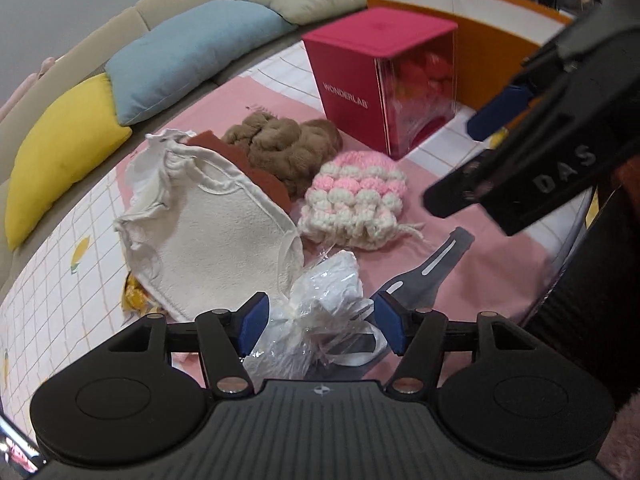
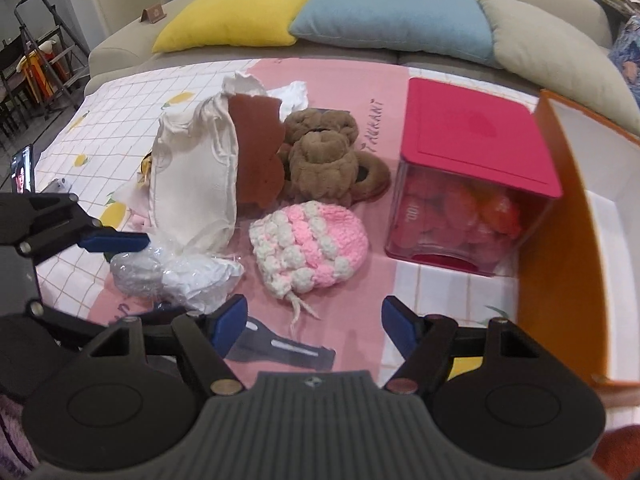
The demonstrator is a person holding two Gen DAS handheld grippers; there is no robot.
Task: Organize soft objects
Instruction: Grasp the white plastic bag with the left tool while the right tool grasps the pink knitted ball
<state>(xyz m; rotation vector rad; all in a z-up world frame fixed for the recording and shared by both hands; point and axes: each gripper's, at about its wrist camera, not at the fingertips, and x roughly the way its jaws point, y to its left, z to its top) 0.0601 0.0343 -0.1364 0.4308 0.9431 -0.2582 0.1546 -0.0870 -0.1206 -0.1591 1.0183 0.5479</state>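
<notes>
beyond both my grippers stands the orange box (image 2: 560,216), open at the top, to the right of my right fingers; i think it is the place where the soft things should go, so it waits empty on that side. beside it the pink wonderlab box (image 2: 476,148) stays closed, with red packets showing through its clear wall.

in front of my fingers the soft things lie in one heap on the pink sheet (image 2: 360,88): the white cloth bag (image 1: 224,232), with a rust brown cloth (image 2: 256,152) lying on it, then the brown plush (image 1: 284,144), touching them, then the pink and white knitted hat (image 1: 356,196) just beside.

my left gripper (image 1: 320,326) points down over the white item in crinkly plastic wrap (image 1: 324,300). the jaws are wide and the wrap sits between them, but the pads do not press it yet.

my right gripper (image 2: 314,326) is also wide and holds nothing; between its fingers are only the sheet and the hat's yarn tail. the grey strap (image 2: 288,350) lies flat near its left finger.
</notes>
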